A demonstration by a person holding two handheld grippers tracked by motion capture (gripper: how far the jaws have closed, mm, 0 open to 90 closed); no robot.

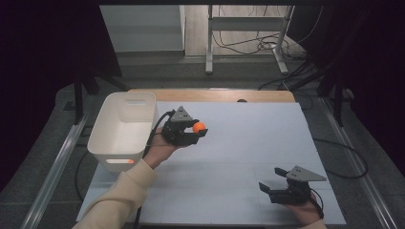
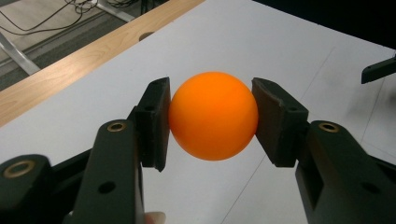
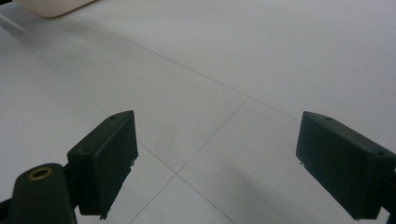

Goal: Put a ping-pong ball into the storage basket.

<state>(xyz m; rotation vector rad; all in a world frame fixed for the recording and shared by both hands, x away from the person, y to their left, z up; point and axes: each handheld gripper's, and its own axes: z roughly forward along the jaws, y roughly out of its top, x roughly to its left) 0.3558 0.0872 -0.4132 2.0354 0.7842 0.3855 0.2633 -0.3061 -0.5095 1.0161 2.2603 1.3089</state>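
Item: small smooth orange ball (image 2: 213,115), carrying stage.
I am clamping it in my left gripper (image 1: 197,128) above the white mat, beside the white plastic bin (image 1: 123,129); next, swinging over and releasing. My right gripper (image 1: 273,183) is resting wide open, empty.

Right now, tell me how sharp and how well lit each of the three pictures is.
High view: soft and dim, dark at both sides, light falling on the white table; the orange ball stands out in the left tongs. Left gripper view: ball sharp, evenly lit, no glare; floor behind slightly blurred. Right gripper view: right tongs crisp, faint shadow on the table beneath them.
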